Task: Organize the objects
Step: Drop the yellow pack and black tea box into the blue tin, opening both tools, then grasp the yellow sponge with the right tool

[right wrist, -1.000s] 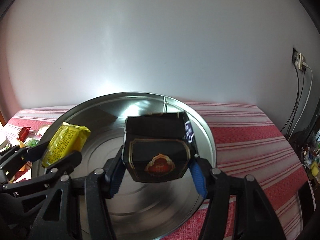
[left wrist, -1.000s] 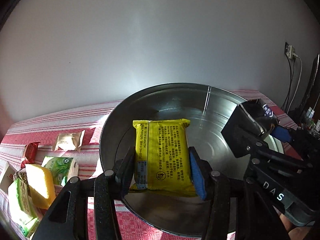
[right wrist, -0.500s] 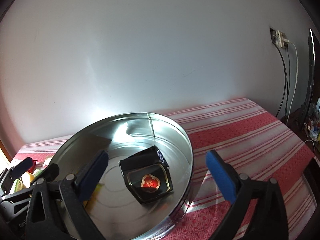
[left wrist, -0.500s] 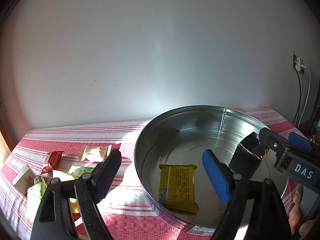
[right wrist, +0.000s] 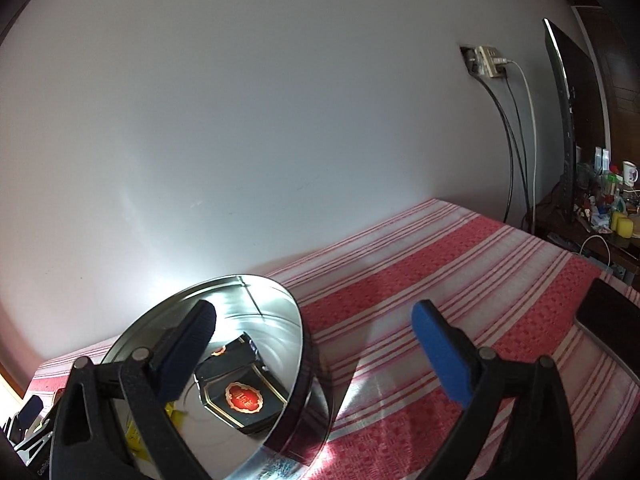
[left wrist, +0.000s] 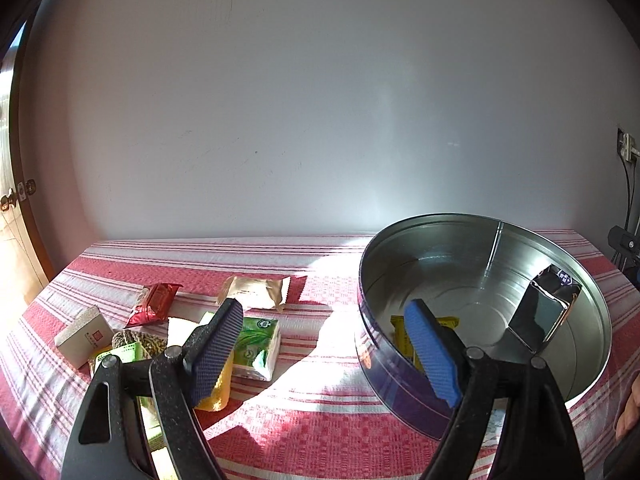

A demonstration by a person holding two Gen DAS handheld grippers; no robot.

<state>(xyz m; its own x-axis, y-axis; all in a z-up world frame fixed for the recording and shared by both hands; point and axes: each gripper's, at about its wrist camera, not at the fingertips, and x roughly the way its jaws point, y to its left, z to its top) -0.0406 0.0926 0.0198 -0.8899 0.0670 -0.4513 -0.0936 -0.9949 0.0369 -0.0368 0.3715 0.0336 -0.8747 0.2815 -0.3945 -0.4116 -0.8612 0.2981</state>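
Observation:
A round metal tin [left wrist: 592,300] stands on the red striped cloth; it also shows in the right wrist view [right wrist: 298,344]. Inside it lie a yellow packet [left wrist: 400,336], partly hidden by my finger, and a black box with a red emblem [right wrist: 240,394], also seen in the left wrist view [left wrist: 540,316]. My left gripper [left wrist: 324,350] is open and empty, above the cloth left of the tin. My right gripper [right wrist: 316,350] is open and empty, above the tin's right rim. Loose items lie at the left: a green tissue pack [left wrist: 256,344], a gold packet [left wrist: 254,292], a red packet [left wrist: 154,304].
A small white box [left wrist: 82,336], a woven brown item [left wrist: 138,340] and a yellow sponge [left wrist: 218,388] lie at the left by the table edge. A dark phone-like slab [right wrist: 608,320] lies on the cloth at the right. Wall socket and cables [right wrist: 508,120] hang behind.
Both grippers opened and let go of the yellow packet and the black box, which now lie in the tin. Both have pulled back, the left swinging left, the right swinging right.

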